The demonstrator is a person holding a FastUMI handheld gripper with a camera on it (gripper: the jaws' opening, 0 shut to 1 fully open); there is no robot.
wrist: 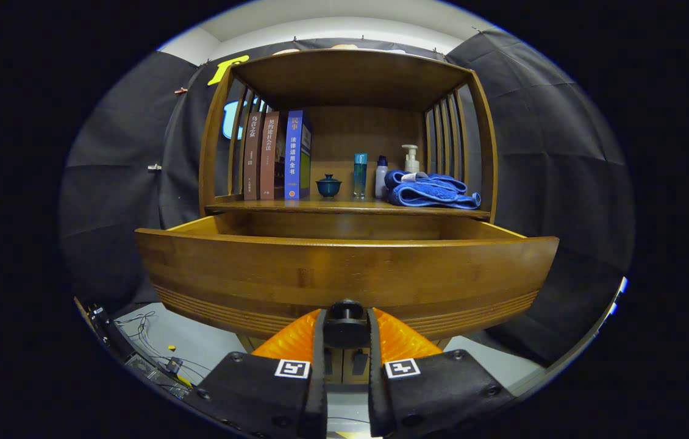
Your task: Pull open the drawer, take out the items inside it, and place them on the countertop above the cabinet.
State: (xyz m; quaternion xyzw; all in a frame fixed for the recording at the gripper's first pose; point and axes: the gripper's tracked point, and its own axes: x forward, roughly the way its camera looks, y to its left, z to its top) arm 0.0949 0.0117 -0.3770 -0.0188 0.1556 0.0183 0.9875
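A wooden drawer [344, 268] stands pulled out from the cabinet toward me, its front panel wide across the view. Its dark round knob [346, 324] sits between my two fingers, and my gripper [346, 329] is shut on it. The drawer's inside is hidden behind the front panel. Above the drawer lies the countertop [296, 206], a wooden shelf under a roofed frame.
On the countertop stand three books [277, 155] at the left, a small teal lidded cup [328, 185], a tall teal bottle [360, 174], a white bottle [381, 177], a pump bottle [410, 158] and a folded blue towel [430, 190]. Cables [155, 356] lie on the floor, lower left.
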